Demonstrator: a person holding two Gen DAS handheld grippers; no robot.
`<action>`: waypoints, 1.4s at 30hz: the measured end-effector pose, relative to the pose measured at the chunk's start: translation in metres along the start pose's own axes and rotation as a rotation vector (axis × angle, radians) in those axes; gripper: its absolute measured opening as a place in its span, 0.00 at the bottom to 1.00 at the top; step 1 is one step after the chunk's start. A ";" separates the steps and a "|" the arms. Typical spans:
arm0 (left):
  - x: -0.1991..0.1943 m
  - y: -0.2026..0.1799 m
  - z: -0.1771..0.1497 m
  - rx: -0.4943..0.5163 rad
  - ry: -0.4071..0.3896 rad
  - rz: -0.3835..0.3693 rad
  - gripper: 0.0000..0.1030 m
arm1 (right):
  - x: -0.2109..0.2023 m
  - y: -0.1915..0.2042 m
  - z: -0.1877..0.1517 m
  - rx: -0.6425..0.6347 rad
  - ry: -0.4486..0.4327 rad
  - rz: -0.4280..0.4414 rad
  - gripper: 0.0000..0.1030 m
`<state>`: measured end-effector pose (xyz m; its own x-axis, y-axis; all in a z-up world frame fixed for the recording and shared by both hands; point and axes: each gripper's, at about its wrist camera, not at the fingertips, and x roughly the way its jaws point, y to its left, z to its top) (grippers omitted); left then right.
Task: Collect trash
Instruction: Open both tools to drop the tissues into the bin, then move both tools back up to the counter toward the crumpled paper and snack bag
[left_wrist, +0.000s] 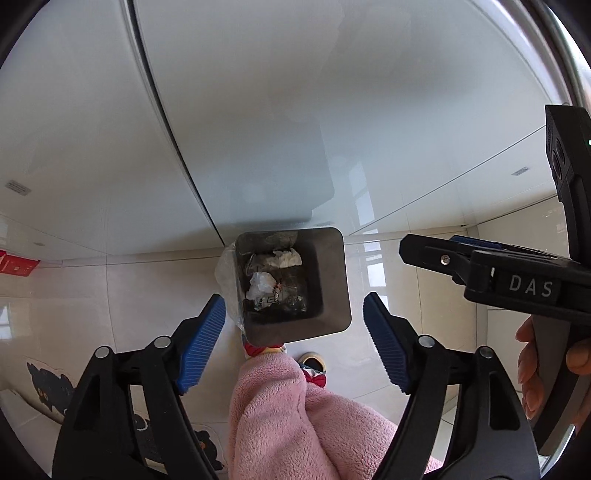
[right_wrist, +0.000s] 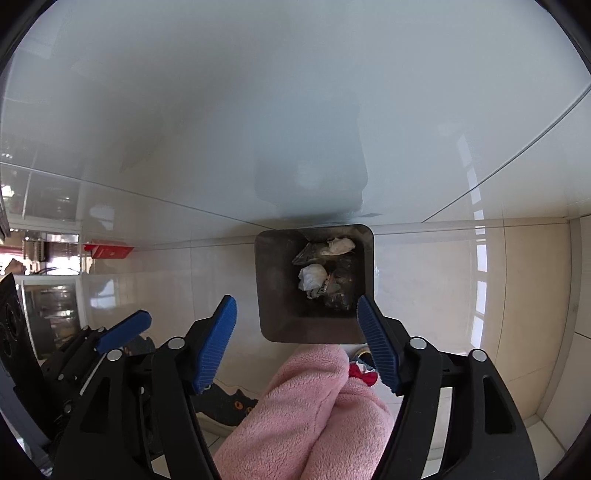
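Both the left gripper (left_wrist: 293, 345) and right gripper (right_wrist: 297, 341) hang with jaws apart and empty; the trash bin (left_wrist: 334, 277) stands on the floor directly below, crumpled paper (right_wrist: 312, 277) inside; neither gripper is clearly nearer.

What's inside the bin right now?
The bin holds crumpled white tissue, another pale wad near the far wall, and dark crinkled wrappers. Anything beneath that layer, and the bin floor, is covered.

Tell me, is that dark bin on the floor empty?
No. The bin stands upright with crumpled white paper and dark wrappers lying at its bottom, well below the rim.
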<state>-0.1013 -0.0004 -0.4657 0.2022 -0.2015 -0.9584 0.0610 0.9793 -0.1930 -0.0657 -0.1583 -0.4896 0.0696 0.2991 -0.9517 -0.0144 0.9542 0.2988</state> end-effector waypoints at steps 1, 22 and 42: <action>-0.011 -0.001 0.000 -0.001 -0.014 0.006 0.78 | -0.010 0.001 0.000 -0.009 -0.008 -0.006 0.86; -0.229 -0.035 0.049 0.032 -0.378 0.010 0.91 | -0.251 0.010 0.009 -0.045 -0.377 -0.003 0.96; -0.239 -0.055 0.184 0.131 -0.445 -0.041 0.91 | -0.290 0.007 0.114 0.050 -0.495 -0.044 0.96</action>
<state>0.0265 -0.0094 -0.1875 0.5950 -0.2567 -0.7616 0.1946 0.9654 -0.1733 0.0274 -0.2389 -0.2031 0.5347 0.2080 -0.8190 0.0461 0.9606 0.2740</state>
